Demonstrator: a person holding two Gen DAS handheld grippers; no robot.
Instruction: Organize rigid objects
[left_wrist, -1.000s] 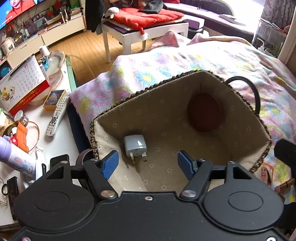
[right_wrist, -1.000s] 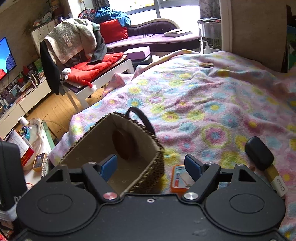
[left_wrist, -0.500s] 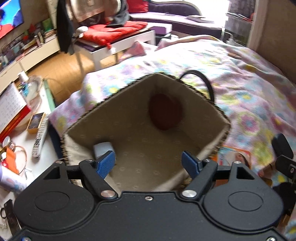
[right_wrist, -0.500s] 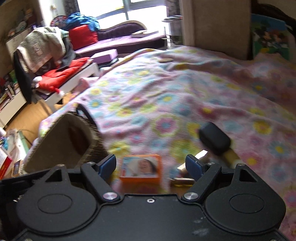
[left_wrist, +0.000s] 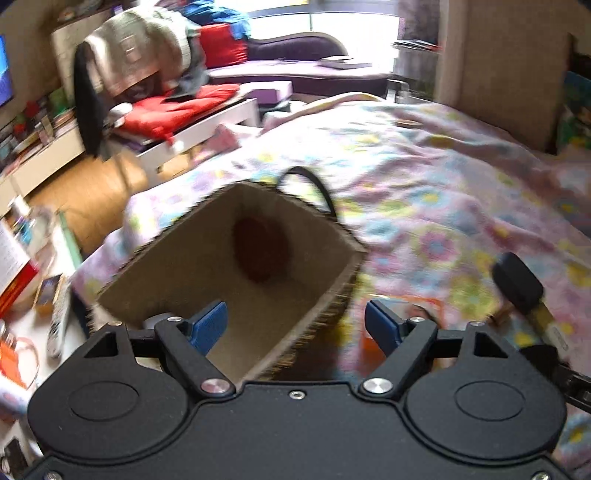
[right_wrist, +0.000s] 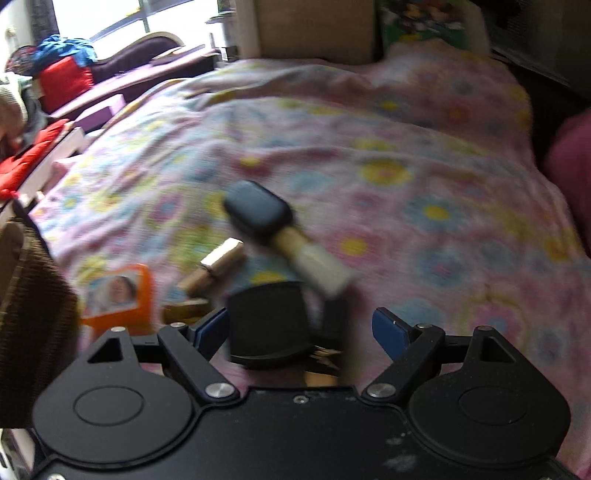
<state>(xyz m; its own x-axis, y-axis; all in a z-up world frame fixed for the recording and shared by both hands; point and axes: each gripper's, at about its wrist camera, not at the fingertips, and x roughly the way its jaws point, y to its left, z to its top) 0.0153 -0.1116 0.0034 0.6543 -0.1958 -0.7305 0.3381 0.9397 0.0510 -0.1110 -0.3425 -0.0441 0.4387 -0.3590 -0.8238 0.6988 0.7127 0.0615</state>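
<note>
The left gripper hung with its blue pads spread wide and nothing between them, straddling the near corner of the basket; the right gripper was likewise spread and empty, poised low over the loose things on the flowered blanket; those things lay together just to the right of the basket: a bottle with a broad black cap and a pale body, a lipstick with a silvery end, an orange box bearing a printed face, and a black object close under the right pads, too blurred to name; inside the basket a small pale thing showed by the left pad, half hidden, beside a dark round patch on the lining; the bottle looked hard and probably glass, so likely the heaviest and the one to set down rather than drop; its smooth body might slip, and the squarish cap or the sides just below it seemed the surer place to pinch, across the narrow width; the lipstick looked light, stiff and round, apt to roll on the soft cover, best taken across its middle; the box seemed light and flat, its card perhaps yielding under a hard squeeze, so the two long edges offered the better hold; the blanket would give beneath any of them, which might let a pad dig in under an edge.
</note>
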